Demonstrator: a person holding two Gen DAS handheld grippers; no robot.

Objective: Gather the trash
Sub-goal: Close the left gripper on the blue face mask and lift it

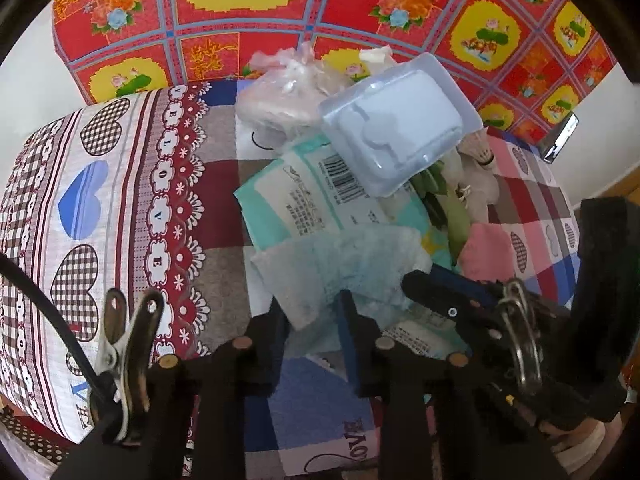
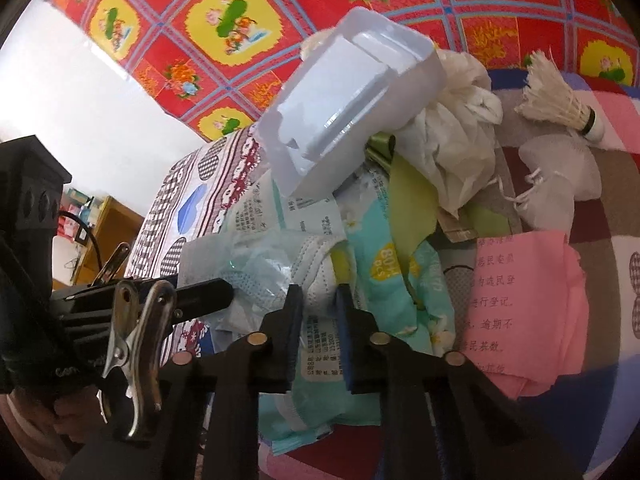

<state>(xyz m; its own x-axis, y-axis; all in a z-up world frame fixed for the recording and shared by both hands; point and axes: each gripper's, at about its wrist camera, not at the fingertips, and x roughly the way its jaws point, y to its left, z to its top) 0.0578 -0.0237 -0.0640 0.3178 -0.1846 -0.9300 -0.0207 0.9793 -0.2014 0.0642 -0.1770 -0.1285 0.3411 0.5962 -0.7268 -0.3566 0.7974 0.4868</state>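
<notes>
The left tongs (image 1: 310, 320) were clamped on the near corner of a crumpled pale-blue surgical mask (image 1: 344, 268) — its thin fabric bunched between the two black pads. Just beside them, the right tongs (image 2: 318, 308) gripped a white moulded face mask (image 2: 316, 276) that lay against the blue one, the pads pressing on its ribbed edge. Both masks sat at the near end of a heap of litter on a patchwork bedspread (image 1: 224, 216) printed with hearts and the word LOVE.

Beneath the masks lay a teal-and-white soft wet-wipes packet (image 1: 296, 196) with a barcode label. To its right, a pink printed paper sheet (image 2: 524, 304) lay flat on the bedspread. Tilted on top of the packet rested a clear plastic blister tray (image 1: 396, 132), and a green ribbon strip (image 2: 400, 184) ran out from under it. Behind the tray sat a crumpled white plastic bag (image 2: 452, 140). Farther right, apart from the heap, lay a small grey drawstring pouch (image 2: 556, 176) and a white feather shuttlecock (image 2: 560, 100). At the far side stood a red floral quilt (image 1: 380, 0).
</notes>
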